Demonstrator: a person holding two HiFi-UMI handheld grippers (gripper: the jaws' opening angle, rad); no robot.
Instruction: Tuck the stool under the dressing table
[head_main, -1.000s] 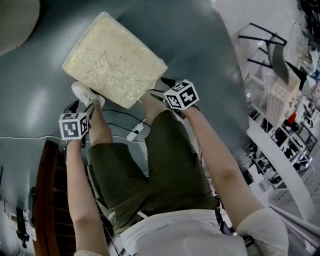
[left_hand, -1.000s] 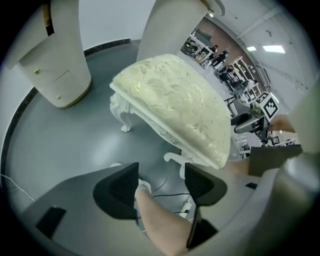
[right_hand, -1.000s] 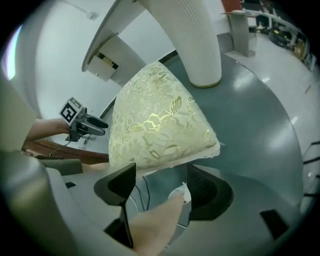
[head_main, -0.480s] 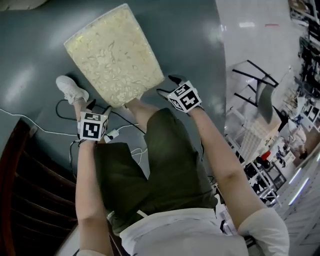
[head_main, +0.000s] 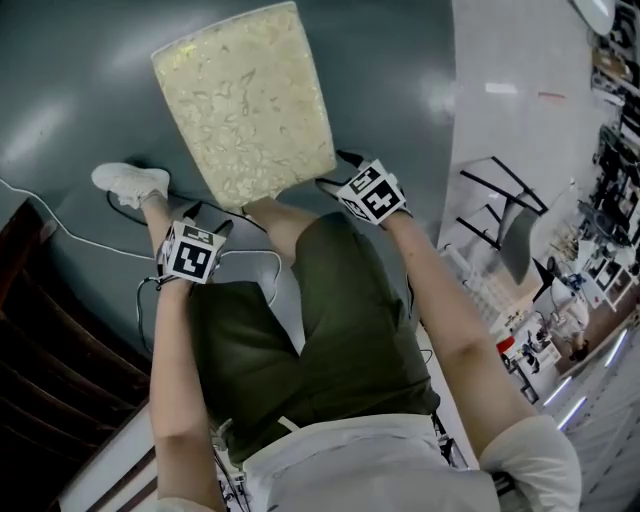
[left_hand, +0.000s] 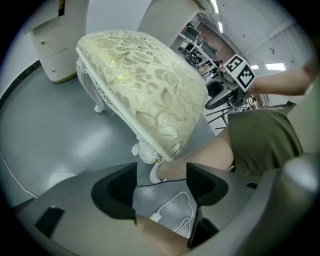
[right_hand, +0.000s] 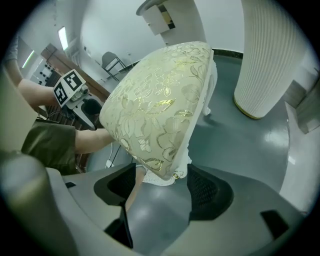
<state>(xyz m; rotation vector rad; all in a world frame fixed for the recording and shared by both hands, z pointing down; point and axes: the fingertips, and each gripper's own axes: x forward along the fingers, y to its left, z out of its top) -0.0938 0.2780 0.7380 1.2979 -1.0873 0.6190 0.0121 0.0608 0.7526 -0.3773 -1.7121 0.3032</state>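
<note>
The stool (head_main: 245, 100) has a cream floral cushion and white carved legs and stands on the grey floor ahead of me. My left gripper (head_main: 205, 218) hangs open below the stool's near left corner. Its jaws have just been opening a little, and only floor, a cable and my leg show between them (left_hand: 160, 182). My right gripper (head_main: 335, 172) is open at the stool's near right corner. In the right gripper view that cushion corner (right_hand: 160, 160) shows just above the gap between the jaws (right_hand: 162, 187), apart from both pads.
My legs and a white shoe (head_main: 130, 183) are between the grippers. A white cable with a plug (left_hand: 172, 210) lies on the floor. A white drawer unit (left_hand: 55, 40) stands beyond the stool, a ribbed white column (right_hand: 267, 55) beside it. Dark wooden furniture (head_main: 40, 340) is at left, a black chair (head_main: 510, 215) at right.
My left gripper has moved right, closer to the stool's near edge. The right gripper has rolled and stayed at the near right corner. The head view has swung, so the stool now stands more upright in it.
</note>
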